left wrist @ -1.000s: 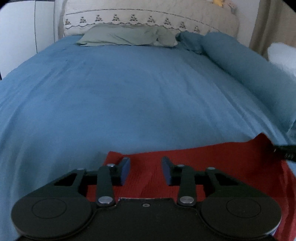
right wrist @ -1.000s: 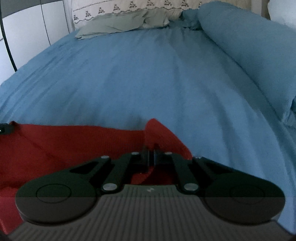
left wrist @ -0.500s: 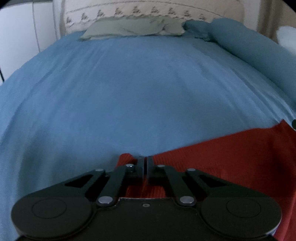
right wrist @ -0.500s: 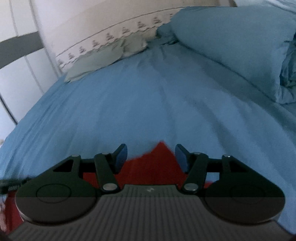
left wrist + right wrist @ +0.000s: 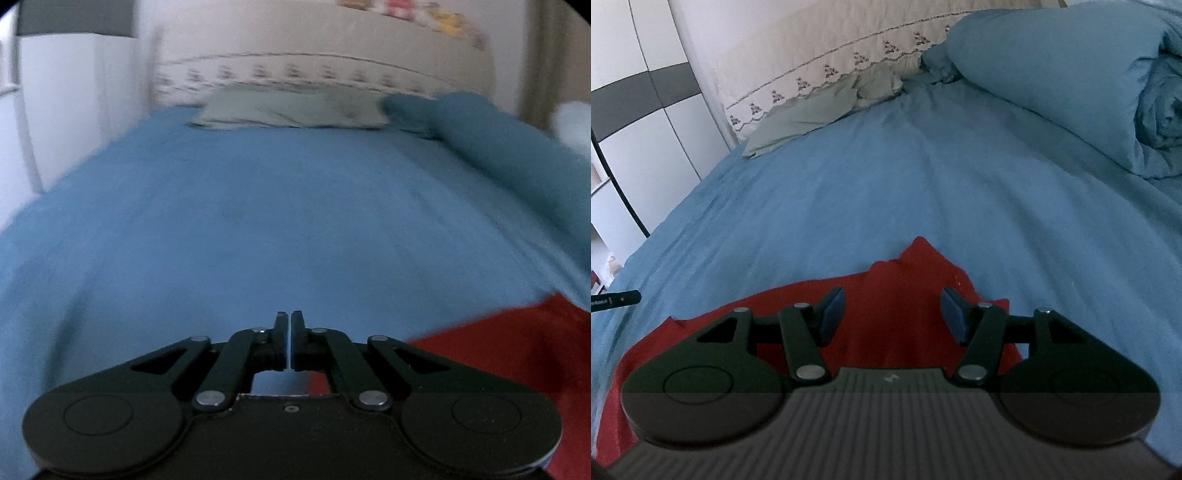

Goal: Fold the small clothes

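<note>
Where the blue cotton bedsheet covers the bed: one red knit garment, flat, at the near edge.

Left claw pinched together, nothing visibly between; garment to its right. Right claw spread wide above the garment, gripping nothing. Rolled blue duvet along right side; grey-green pillow and embroidered cream headboard beyond.

Bare blue bedspread ahead, rolled duvet blocking right, pillow far

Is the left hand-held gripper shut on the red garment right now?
Shut, but apparently empty: the left hand-held gripper shows only blue bedsheet through its narrow slit; the red garment lies to its right.
</note>
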A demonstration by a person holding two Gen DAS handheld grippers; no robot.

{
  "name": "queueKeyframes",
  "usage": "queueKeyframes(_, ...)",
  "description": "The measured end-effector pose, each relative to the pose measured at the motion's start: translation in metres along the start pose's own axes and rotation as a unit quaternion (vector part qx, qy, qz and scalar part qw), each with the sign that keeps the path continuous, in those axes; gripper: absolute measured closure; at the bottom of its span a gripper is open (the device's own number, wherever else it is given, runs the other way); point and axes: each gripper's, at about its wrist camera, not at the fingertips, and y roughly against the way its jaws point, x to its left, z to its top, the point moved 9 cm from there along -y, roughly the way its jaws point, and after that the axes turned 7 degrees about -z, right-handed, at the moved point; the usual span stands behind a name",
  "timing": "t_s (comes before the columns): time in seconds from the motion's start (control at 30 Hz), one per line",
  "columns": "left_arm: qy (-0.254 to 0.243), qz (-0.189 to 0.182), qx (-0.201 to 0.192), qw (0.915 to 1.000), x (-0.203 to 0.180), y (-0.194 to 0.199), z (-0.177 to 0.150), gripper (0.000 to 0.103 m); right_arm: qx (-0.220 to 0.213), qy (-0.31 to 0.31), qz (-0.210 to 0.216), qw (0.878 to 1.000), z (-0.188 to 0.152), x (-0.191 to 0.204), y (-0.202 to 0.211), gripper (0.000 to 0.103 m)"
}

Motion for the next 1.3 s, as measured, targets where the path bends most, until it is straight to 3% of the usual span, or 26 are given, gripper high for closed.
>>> queueKeyframes(0.07, -0.032, -0.039, 0.025, 0.9984, -0.022, -0.005, -0.008, 0.096, 0.002, 0.001, 0.003, 1.000, -0.002, 0.000, 0.003, 0.030)
queueKeyframes(0.2, -0.111, -0.046, 0.058, 0.9911, -0.056, -0.021, -0.022, 0.095, 0.006, 0.005, 0.007, 1.000, -0.006, 0.002, 0.006, 0.030)
queueKeyframes(0.33, -0.135, -0.016, 0.078, 0.9877, -0.053, -0.032, -0.039, 0.095, 0.009, 0.010, 0.015, 1.000, -0.011, 0.005, 0.009, 0.030)
queueKeyframes(0.53, -0.154, -0.016, 0.091, 0.9837, -0.057, -0.038, -0.051, 0.097, 0.014, 0.021, 0.024, 0.999, -0.019, 0.006, 0.011, 0.030)
queueKeyframes(0.6, -0.140, -0.013, 0.086, 0.9864, -0.052, -0.035, -0.047, 0.089, 0.015, 0.020, 0.025, 0.999, -0.022, 0.004, 0.011, 0.030)
queueKeyframes(0.63, -0.133, -0.011, 0.080, 0.9878, -0.052, -0.036, -0.043, 0.078, 0.015, 0.018, 0.025, 0.999, -0.023, 0.004, 0.011, 0.030)
queueKeyframes(0.67, -0.133, -0.012, 0.073, 0.9883, -0.052, -0.033, -0.042, 0.058, 0.015, 0.016, 0.026, 0.999, -0.024, 0.004, 0.012, 0.030)
queueKeyframes(0.73, -0.151, -0.001, 0.064, 0.9865, -0.049, -0.033, -0.038, 0.030, 0.014, 0.015, 0.028, 0.999, -0.024, 0.004, 0.012, 0.030)
queueKeyframes(0.77, -0.162, 0.008, 0.065, 0.9846, -0.049, -0.032, -0.040, 0.028, 0.013, 0.017, 0.029, 0.999, -0.024, 0.005, 0.012, 0.030)
queueKeyframes(0.83, -0.166, 0.012, 0.078, 0.9830, -0.047, -0.036, -0.044, 0.031, 0.013, 0.019, 0.029, 0.999, -0.025, 0.005, 0.011, 0.030)
queueKeyframes(0.9, -0.144, -0.010, 0.089, 0.9856, -0.044, -0.038, -0.048, 0.043, 0.013, 0.020, 0.029, 0.999, -0.025, 0.005, 0.010, 0.030)
queueKeyframes(0.97, -0.129, -0.023, 0.092, 0.9872, -0.043, -0.039, -0.048, 0.082, 0.014, 0.021, 0.031, 0.999, -0.025, 0.006, 0.010, 0.030)
queueKeyframes(1.0, -0.132, -0.017, 0.091, 0.9869, -0.043, -0.040, -0.046, 0.087, 0.014, 0.023, 0.032, 0.999, -0.025, 0.006, 0.010, 0.030)
queueKeyframes(1.1, -0.145, -0.011, 0.083, 0.9858, -0.044, -0.037, -0.043, 0.087, 0.015, 0.033, 0.034, 0.999, -0.025, 0.008, 0.011, 0.030)
queueKeyframes(1.23, -0.144, 0.004, 0.052, 0.9881, -0.045, -0.023, -0.035, 0.057, 0.015, 0.035, 0.036, 0.999, -0.026, 0.009, 0.012, 0.030)
queueKeyframes(1.3, -0.159, -0.011, 0.052, 0.9858, -0.051, -0.020, -0.036, 0.058, 0.015, 0.033, 0.038, 0.999, -0.026, 0.009, 0.012, 0.030)
